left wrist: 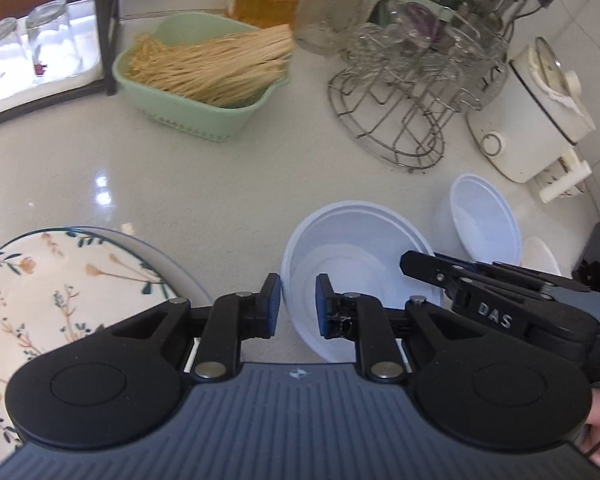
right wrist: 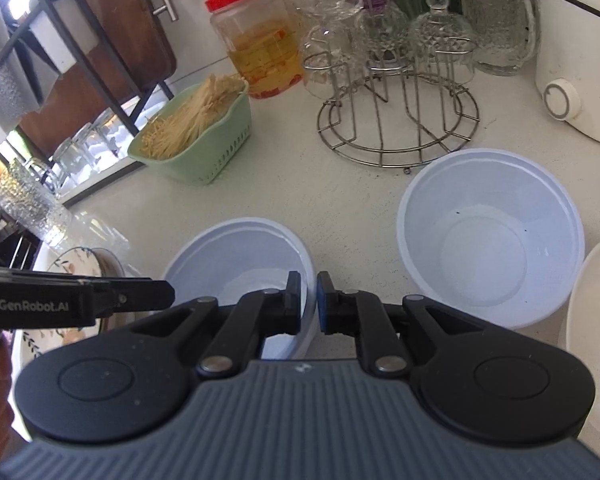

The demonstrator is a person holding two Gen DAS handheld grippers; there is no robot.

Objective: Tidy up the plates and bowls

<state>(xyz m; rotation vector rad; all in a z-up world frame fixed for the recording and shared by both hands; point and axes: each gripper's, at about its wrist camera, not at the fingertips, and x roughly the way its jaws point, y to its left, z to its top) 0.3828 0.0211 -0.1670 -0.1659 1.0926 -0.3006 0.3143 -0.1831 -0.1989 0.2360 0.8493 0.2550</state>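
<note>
The near white bowl (left wrist: 360, 264) sits on the counter (left wrist: 220, 184) just ahead of both grippers, with a second white bowl (right wrist: 488, 240) at two o'clock from it and the floral plate (left wrist: 60, 292) close by at nine o'clock. The left gripper (left wrist: 298, 306) straddles the bowl's left rim, jaws nearly closed and apparently pinching that rim. The right gripper (right wrist: 309, 300) hangs at the bowl's right rim, its narrow gap off the wall, holding nothing. To nest the bowls cleanly, I judge a firm rim pinch and a level lift matter most, since thin walls may flex. Open counter lies at twelve o'clock; the wire glass rack (right wrist: 398, 120) and green basket (right wrist: 204, 140) bound it further back.
</note>
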